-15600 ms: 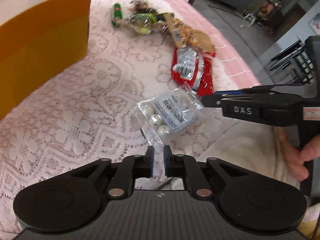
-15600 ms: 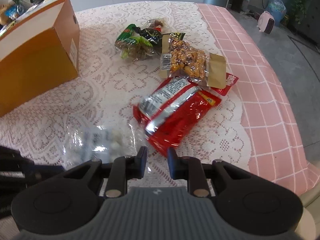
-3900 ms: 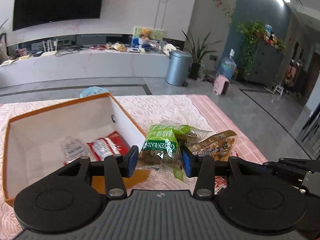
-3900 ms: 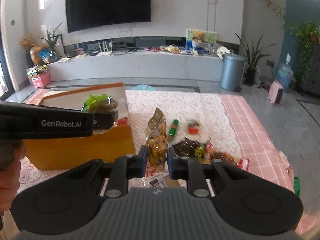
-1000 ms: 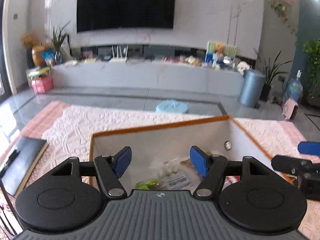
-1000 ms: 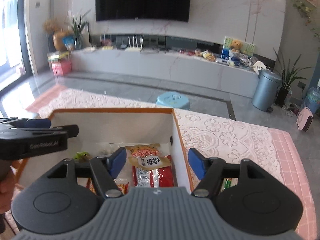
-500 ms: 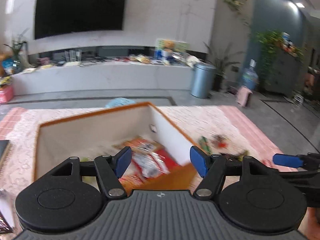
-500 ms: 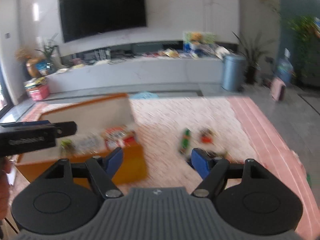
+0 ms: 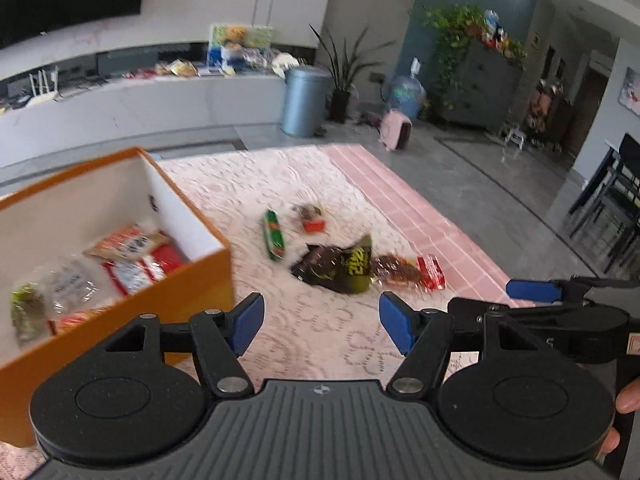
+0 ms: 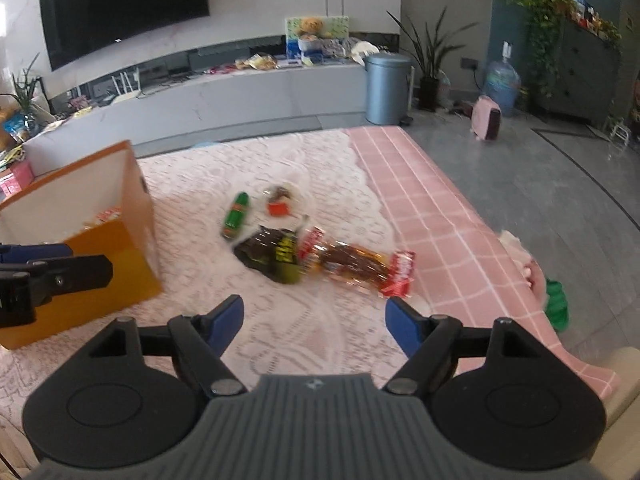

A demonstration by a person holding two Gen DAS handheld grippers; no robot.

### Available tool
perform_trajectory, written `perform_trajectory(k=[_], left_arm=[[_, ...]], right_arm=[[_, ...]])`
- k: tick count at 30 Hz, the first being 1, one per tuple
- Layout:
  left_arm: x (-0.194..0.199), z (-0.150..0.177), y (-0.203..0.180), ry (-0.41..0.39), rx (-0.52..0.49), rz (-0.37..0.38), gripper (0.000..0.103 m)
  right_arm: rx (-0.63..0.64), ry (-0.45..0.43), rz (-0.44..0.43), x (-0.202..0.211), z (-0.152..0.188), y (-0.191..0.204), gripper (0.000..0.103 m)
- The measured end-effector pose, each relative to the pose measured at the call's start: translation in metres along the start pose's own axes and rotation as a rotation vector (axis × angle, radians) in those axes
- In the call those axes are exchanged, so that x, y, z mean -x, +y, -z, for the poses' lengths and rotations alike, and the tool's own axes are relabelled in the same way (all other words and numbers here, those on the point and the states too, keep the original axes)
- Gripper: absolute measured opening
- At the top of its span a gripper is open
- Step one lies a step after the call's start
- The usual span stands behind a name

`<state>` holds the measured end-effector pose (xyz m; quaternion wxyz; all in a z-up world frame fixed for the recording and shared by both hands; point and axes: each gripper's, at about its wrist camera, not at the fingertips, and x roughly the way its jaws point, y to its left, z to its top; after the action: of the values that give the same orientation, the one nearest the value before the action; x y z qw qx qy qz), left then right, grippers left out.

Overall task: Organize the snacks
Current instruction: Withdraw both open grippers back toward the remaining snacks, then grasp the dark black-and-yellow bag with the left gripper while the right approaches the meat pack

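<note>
Ahead of my right hand-held gripper, jaws spread and empty after just opening, the dark snack bag lies on the bench, long axis slanting rightward. My left hand-held gripper, also released, sits beside the orange box.

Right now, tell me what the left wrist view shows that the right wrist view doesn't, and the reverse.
Only the left wrist view looks down into the orange box, showing the packets already on its floor, and the right gripper from the side. Only the right wrist view shows the television whole and the left gripper from the side. Both show the green stick snack, the dark bag, the amber-and-red packet on the lace cloth, and open, empty jaws.
</note>
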<state>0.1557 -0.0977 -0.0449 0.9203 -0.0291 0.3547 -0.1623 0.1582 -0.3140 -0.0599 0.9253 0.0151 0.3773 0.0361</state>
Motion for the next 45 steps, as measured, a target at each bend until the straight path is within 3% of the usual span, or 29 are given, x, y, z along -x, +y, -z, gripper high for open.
perform_trajectory(k=[10,15,22,29,35,39,43,45], left_arm=[[-0.039,0.003,-0.022,0.051,-0.066,0.008,0.079],[-0.058,-0.001,-0.017,0.057,-0.058,0.022,0.079],[-0.083,-0.005,-0.020,0.059,-0.130,0.040,0.079],[-0.114,-0.010,-0.025,0.073,-0.154,0.053,0.080],[-0.144,-0.008,-0.021,0.068,-0.246,0.000,0.083],[-0.157,-0.012,-0.018,0.069,-0.239,0.033,0.083],[-0.172,-0.014,-0.017,0.079,-0.242,0.027,0.085],[-0.179,-0.014,-0.017,0.088,-0.239,0.027,0.085]], right_arm=[[-0.010,0.067,0.053,-0.032,-0.008,-0.029,0.078],[0.004,0.102,0.026,-0.053,-0.012,-0.032,0.078],[-0.010,0.133,0.006,-0.083,-0.022,-0.037,0.078],[-0.106,0.151,0.029,-0.115,-0.029,-0.053,0.066],[-0.147,0.144,-0.001,-0.129,-0.031,-0.066,0.066],[-0.161,0.142,-0.026,-0.139,-0.031,-0.069,0.066],[-0.104,0.110,0.011,-0.145,-0.035,-0.063,0.077],[-0.048,0.088,0.044,-0.147,-0.037,-0.057,0.077]])
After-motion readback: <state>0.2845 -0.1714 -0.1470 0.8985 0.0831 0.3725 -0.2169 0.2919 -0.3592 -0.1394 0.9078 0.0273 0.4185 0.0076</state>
